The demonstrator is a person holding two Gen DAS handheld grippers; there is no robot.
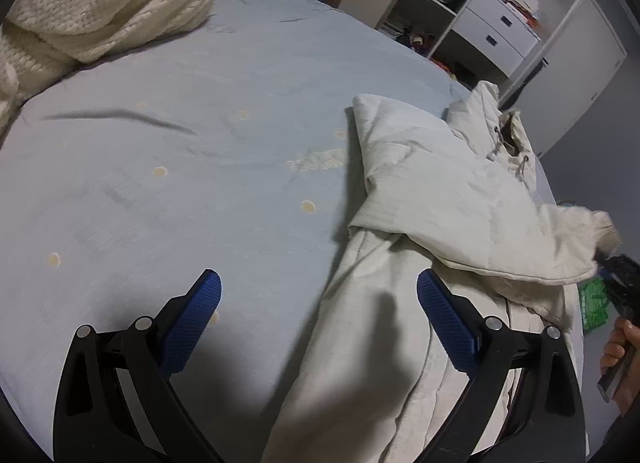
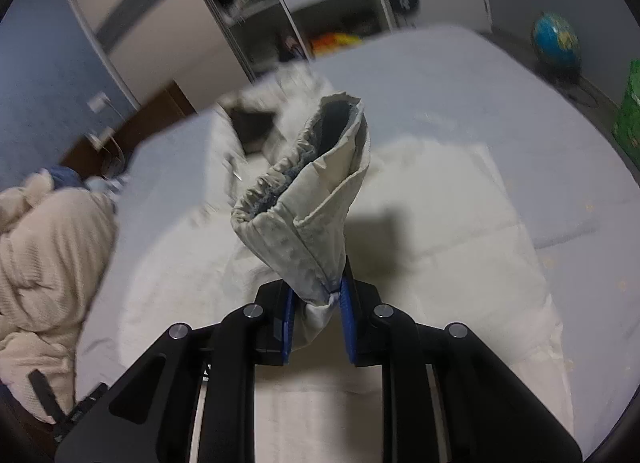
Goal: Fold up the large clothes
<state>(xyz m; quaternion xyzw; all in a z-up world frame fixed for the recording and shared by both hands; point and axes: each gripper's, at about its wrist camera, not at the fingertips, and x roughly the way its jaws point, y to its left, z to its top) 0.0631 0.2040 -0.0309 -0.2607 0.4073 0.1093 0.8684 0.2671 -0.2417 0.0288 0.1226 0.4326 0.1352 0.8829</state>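
A large off-white hooded jacket [image 1: 432, 199] lies on the pale blue bed [image 1: 180, 143], partly folded, its hood and drawstrings at the far right. My left gripper [image 1: 318, 295] is open and empty, hovering over the jacket's lower edge and the sheet. My right gripper [image 2: 316, 295] is shut on the jacket's sleeve cuff [image 2: 308, 191] and holds it up above the jacket body [image 2: 420, 263]. The right gripper also shows at the right edge of the left wrist view [image 1: 618, 279], holding the sleeve end.
A cream knitted blanket [image 1: 100, 3] is heaped at the bed's far left corner. An open wardrobe with white drawers [image 1: 492, 27] stands beyond the bed. A globe [image 2: 556, 43] and a green package [image 2: 630, 111] sit on the floor.
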